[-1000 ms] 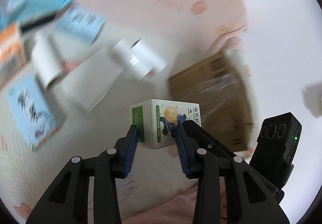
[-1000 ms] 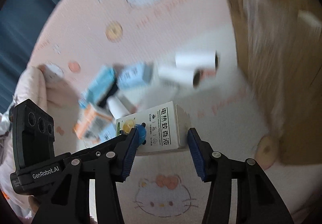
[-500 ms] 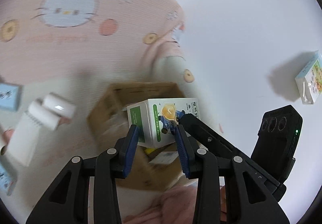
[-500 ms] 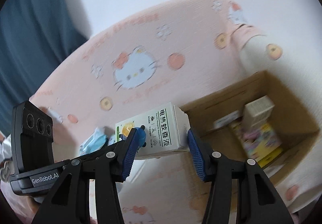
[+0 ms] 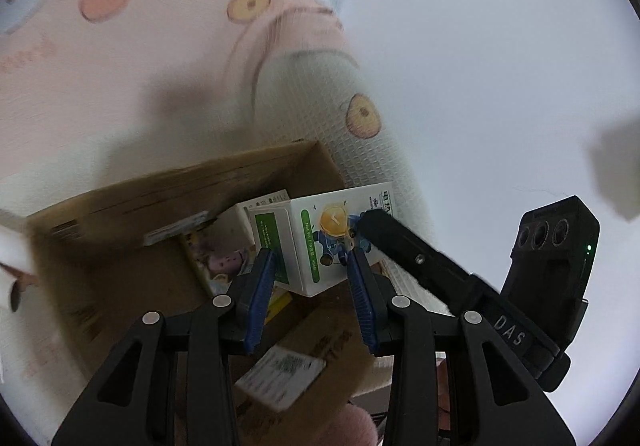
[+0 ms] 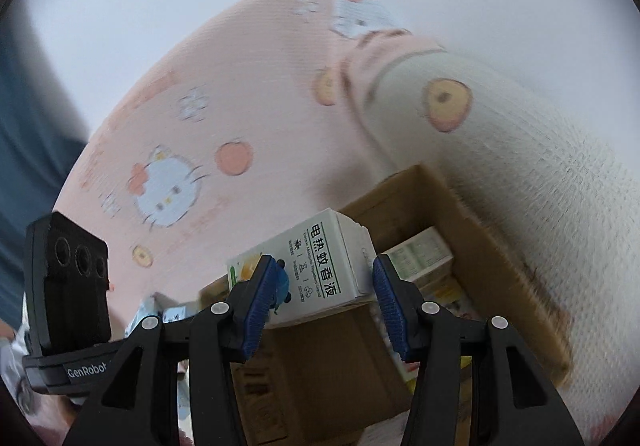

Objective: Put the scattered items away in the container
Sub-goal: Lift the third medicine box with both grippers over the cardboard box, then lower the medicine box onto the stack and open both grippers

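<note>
Both grippers clamp one white and green box at once, the left gripper and right gripper each with its jaws pressed on opposite faces, holding it above the open cardboard carton. Only the left wrist view shows the box's cartoon figure and a white label on the carton's flap; only the right wrist view shows the box's printed side and blue packets lying outside on the pink cartoon-print bedding. Smaller boxes already lie in the carton, partly hidden behind the held box.

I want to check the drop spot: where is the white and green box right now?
In both wrist views the white and green box is held between both grippers' fingers, above the open cardboard box, which already holds other packages.
</note>
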Demonstrator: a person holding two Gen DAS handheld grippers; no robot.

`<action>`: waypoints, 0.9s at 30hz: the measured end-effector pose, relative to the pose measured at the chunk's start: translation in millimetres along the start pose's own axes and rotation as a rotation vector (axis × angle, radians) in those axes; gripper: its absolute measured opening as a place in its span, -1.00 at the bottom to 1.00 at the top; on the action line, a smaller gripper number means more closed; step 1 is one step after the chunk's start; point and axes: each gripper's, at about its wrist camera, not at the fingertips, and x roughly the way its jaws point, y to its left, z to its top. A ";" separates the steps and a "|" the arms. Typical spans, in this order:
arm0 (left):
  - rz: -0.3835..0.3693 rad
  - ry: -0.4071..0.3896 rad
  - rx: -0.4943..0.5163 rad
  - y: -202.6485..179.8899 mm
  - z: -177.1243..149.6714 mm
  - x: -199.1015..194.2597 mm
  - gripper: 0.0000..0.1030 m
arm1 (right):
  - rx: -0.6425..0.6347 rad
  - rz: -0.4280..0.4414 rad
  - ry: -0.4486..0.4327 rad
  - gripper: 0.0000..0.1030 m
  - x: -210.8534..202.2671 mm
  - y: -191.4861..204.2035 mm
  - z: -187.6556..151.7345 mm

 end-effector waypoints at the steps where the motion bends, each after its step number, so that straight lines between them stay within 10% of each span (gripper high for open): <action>1: 0.003 0.020 -0.005 1.4 4.3 11.3 -0.20 | 0.018 0.000 0.006 -0.06 6.3 -10.4 5.0; 15: 0.040 0.108 -0.130 30.7 32.9 90.6 -0.25 | 0.071 -0.118 0.105 -0.09 71.6 -57.5 32.1; 27: 0.029 0.091 -0.188 45.7 28.3 78.0 -0.31 | 0.100 -0.192 0.029 0.02 22.0 -58.2 18.3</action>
